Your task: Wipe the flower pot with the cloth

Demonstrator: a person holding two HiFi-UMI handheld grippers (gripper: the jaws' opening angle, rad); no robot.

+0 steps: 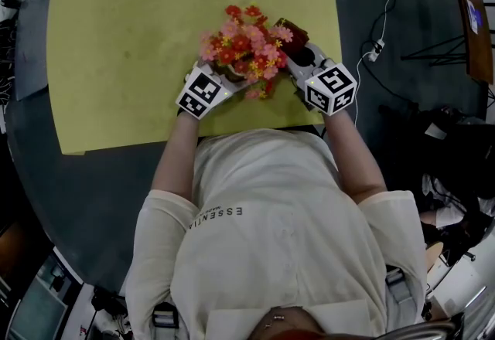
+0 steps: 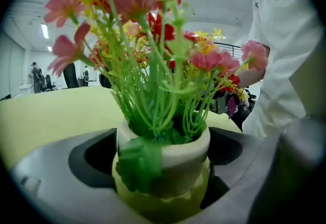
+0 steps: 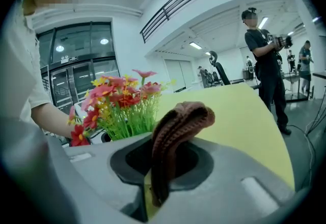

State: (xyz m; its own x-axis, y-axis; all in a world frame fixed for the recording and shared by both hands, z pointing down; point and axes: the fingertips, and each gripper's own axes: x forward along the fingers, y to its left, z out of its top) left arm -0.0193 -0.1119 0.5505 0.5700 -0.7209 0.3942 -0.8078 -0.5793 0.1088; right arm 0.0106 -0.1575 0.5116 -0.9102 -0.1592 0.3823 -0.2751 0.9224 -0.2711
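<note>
A small cream flower pot (image 2: pixel 168 164) with green stems and red, pink and yellow flowers (image 1: pixel 246 49) stands on the yellow mat (image 1: pixel 139 29). My left gripper (image 1: pixel 226 82) is shut on the pot, whose body fills the space between the jaws in the left gripper view. A brown knitted cloth (image 3: pixel 173 136) is pinched folded in my right gripper (image 1: pixel 300 56), just right of the flowers (image 3: pixel 119 103). The cloth (image 1: pixel 292 28) pokes out past the blooms in the head view, which hide the pot there.
The mat lies on a dark round table (image 1: pixel 85 192). Cables (image 1: pixel 380 29) and a stand (image 1: pixel 433 45) are on the floor to the right. A person (image 3: pixel 265 65) stands beyond the table's far side in the right gripper view.
</note>
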